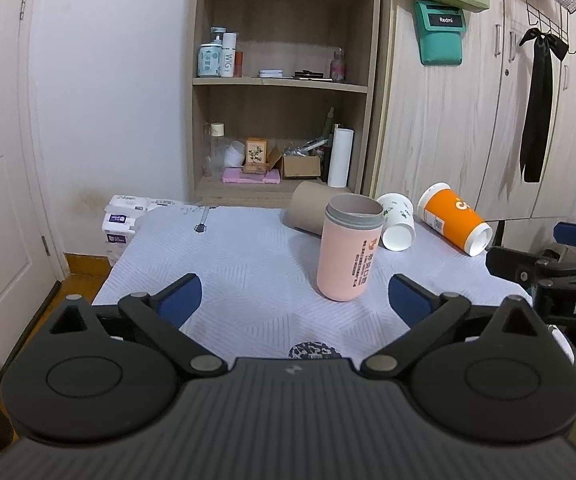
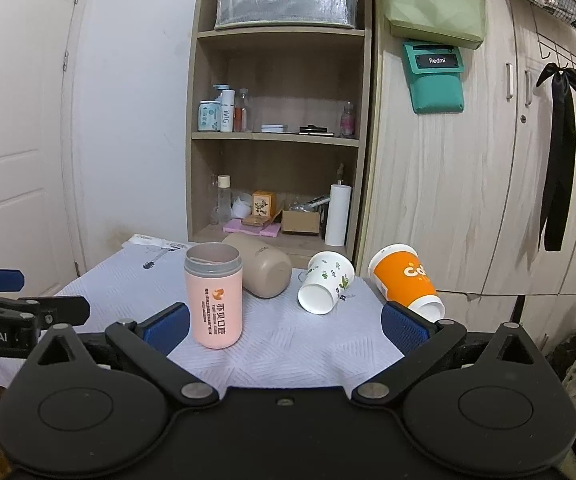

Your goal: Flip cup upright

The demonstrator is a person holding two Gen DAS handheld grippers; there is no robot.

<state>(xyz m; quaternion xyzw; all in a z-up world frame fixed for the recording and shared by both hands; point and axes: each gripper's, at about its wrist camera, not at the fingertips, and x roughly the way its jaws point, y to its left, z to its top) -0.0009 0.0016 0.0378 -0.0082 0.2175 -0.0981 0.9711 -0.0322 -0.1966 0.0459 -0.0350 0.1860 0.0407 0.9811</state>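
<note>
A table (image 1: 248, 264) draped in a pale quilted cloth with stitched line patterns spreads out ahead of both sets of jaws. The left gripper (image 1: 294, 298), matte black plastic with ribbed housing and blue textured pads, hangs with its jaws spread wide and nothing between them; the right gripper (image 2: 286, 322), the same build, is likewise released and empty. Beyond the jaws at the far edge lies the tan cup (image 2: 262, 270), a smooth, rounded cylinder on its side, its closed base turned toward the right wrist camera. Just ahead of the left gripper's right jaw, and just ahead of the right gripper's left jaw, stands the pink cup (image 1: 346, 250), upright, a smooth straight-sided plastic tumbler with a grey threaded collar and orange print down its wall. Farther out, off toward the right jaw, the orange paper cup (image 1: 454, 220) lies on its side, tapered, with a white rim and white inside, near the table's right edge. Between it and the tan cup lies the smaller white paper cup (image 2: 326, 286), printed with small green sprigs, also tipped over, its open mouth facing the jaws.
</note>
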